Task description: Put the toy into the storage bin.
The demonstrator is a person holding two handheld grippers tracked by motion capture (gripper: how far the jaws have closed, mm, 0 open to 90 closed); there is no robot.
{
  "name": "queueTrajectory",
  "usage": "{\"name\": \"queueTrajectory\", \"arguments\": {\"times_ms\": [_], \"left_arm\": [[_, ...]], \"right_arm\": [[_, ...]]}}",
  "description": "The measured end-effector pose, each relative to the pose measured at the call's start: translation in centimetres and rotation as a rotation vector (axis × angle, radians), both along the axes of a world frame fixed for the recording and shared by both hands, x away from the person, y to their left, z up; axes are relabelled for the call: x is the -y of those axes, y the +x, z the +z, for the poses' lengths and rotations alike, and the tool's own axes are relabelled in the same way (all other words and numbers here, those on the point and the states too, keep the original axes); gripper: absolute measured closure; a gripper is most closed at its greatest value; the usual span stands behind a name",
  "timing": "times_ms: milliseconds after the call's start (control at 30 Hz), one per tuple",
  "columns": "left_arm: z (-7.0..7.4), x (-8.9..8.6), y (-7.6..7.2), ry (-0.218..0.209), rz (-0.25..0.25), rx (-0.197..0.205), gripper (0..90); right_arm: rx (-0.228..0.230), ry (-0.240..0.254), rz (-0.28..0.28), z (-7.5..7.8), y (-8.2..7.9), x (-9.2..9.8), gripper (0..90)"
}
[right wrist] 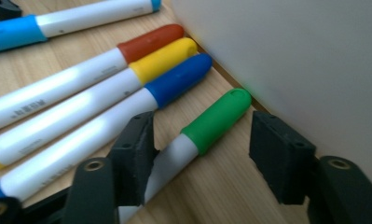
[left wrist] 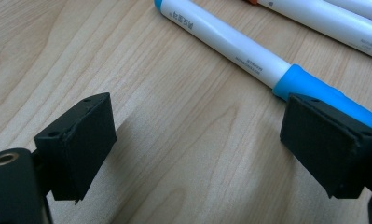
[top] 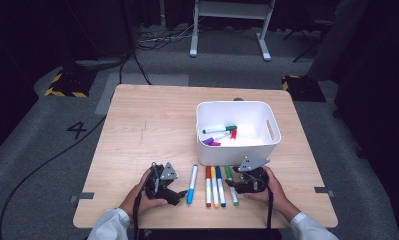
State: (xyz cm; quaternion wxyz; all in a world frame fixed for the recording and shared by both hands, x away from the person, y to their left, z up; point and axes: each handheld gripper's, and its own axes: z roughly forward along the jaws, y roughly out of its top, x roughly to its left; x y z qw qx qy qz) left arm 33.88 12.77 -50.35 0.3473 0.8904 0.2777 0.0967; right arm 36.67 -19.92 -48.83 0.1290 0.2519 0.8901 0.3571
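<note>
Right gripper (right wrist: 200,161) low at the table, jaws apart and straddling the green marker (right wrist: 207,126); pads not seen pressing on it, one jaw overlapping the white barrel, the other clear of the cap. Marker lies flat, long axis running from the table's near edge toward the white bin (top: 237,132), green cap end just short of the bin wall. Beside it, parallel: blue marker (right wrist: 127,109), yellow marker (right wrist: 104,93), red marker (right wrist: 81,74), caps likewise toward the bin. Left gripper (left wrist: 197,144) jaws wide apart, nothing between them, one pad at the cap of the light-blue marker (left wrist: 277,70), which lies a little apart from the row. Bin holds several more markers. Surface: light wood table (top: 152,120). Surroundings: grey floor, trailing cables, a "4" marked on the floor (top: 77,130), dark background.
</note>
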Motion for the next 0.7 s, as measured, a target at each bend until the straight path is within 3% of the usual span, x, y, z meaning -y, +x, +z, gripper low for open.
{"name": "queueTrajectory", "arguments": {"times_ms": [133, 167, 400, 700], "left_arm": [[0.0, 0.0, 0.0, 0.000, 0.000, 0.000, 10.5], [0.0, 0.0, 0.0, 0.000, 0.000, 0.000, 10.5], [0.0, 0.0, 0.0, 0.000, 0.000, 0.000, 10.5], [0.0, 0.0, 0.0, 0.000, 0.000, 0.000, 10.5]], "right_arm": [[-0.017, -0.004, -0.020, -0.5, 0.4, 0.5, 48.9], [-0.029, 0.018, -0.025, -0.7, 0.5, 0.8, 50.9], [-0.018, 0.051, -0.044, -0.8, 0.8, 1.7, 73.9], [-0.032, 0.070, -0.010, -0.6, 0.7, 3.2, 74.8]]}}
